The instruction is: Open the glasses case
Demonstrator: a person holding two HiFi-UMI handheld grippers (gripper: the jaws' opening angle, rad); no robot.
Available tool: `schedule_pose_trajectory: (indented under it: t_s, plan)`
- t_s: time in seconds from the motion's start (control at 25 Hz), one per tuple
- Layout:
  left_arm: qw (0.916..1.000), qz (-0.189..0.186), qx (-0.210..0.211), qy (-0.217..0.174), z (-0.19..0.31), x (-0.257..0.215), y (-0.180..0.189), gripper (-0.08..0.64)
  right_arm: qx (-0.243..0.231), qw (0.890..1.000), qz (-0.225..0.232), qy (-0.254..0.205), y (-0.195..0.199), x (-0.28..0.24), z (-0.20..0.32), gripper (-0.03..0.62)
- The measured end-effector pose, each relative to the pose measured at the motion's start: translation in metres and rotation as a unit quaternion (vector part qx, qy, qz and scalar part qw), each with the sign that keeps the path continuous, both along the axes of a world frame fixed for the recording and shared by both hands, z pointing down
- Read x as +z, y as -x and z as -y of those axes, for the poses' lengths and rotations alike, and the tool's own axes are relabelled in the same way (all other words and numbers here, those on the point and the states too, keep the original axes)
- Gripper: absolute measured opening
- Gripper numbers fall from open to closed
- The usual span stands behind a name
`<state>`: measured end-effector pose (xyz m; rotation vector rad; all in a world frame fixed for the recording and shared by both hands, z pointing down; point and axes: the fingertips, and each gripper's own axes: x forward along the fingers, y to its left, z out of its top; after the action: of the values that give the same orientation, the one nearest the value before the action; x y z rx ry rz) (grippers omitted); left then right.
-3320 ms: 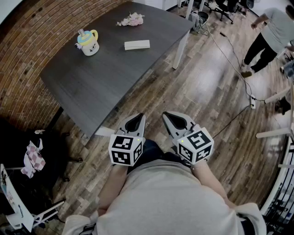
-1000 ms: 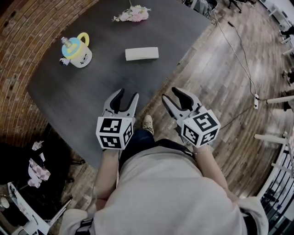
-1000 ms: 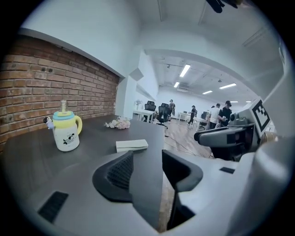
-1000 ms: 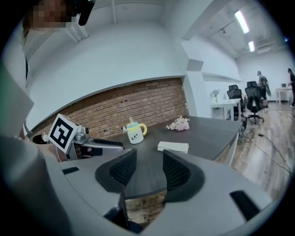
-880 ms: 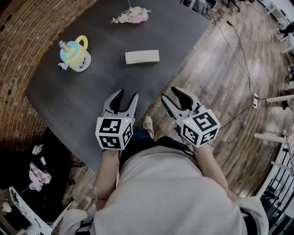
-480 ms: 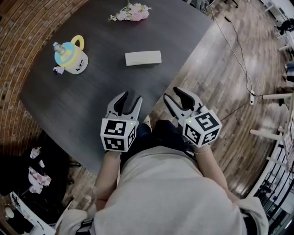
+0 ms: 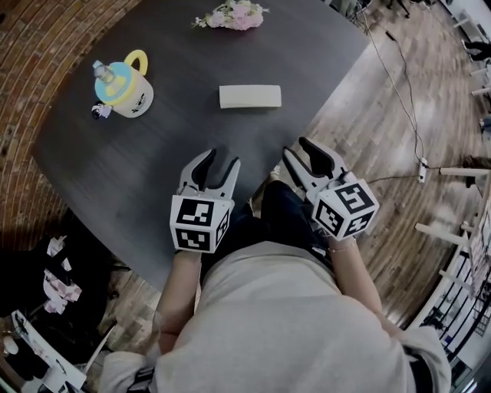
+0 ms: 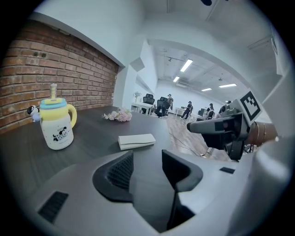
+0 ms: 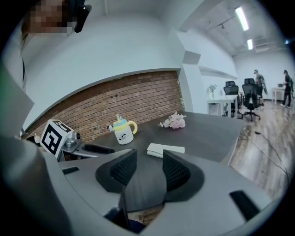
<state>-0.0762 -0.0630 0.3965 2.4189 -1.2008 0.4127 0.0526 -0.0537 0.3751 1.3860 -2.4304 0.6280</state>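
Note:
The glasses case (image 7: pixel 250 97), a pale closed box, lies flat on the dark table (image 7: pixel 153 146), also in the left gripper view (image 8: pixel 136 140) and the right gripper view (image 9: pixel 166 150). My left gripper (image 7: pixel 221 159) hovers over the table short of the case, open and empty (image 8: pixel 146 159). My right gripper (image 7: pixel 298 147) is at the table's near right edge, open, its jaws closing a little with nothing between them (image 9: pixel 150 159). Both point toward the case, well apart from it.
A white and yellow sippy cup (image 7: pixel 123 80) stands at the table's left. A bunch of pink flowers (image 7: pixel 234 14) lies at the far edge. Brick wall runs along the left; wooden floor with a cable lies to the right. People stand far off.
Both grippers have come forward toward the case, the left further over the table, the right up to the table's edge. Nothing on the table has moved.

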Motion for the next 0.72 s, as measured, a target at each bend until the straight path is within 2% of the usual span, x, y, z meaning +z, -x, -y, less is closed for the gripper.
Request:
schedule_pose_trajectory:
  t_s: [0.2,0.4,0.48,0.64,0.72]
  plan:
    - [0.9996,-0.009,-0.022,0.018,0.011,0.007,0.003,0.190,-0.007,1.000,-0.013,-0.010,-0.009,0.000,0.029,0.163]
    - [0.9991,0.003,-0.037,0.019,0.028,0.012,0.005,0.190,-0.028,0.999,-0.032,-0.007,-0.017,0.009,0.057,0.163]
    - [0.9987,0.009,-0.046,0.022,0.036,0.016,0.008,0.190,-0.043,0.998,-0.048,-0.003,-0.017,0.014,0.066,0.163]
    - [0.9976,0.030,-0.056,0.028,0.059,0.026,0.010,0.189,-0.093,0.990,-0.107,-0.006,-0.015,0.029,0.082,0.163]
    - [0.9965,0.044,-0.064,0.032,0.074,0.034,0.012,0.189,-0.109,0.987,-0.116,0.001,-0.015,0.040,0.091,0.158]
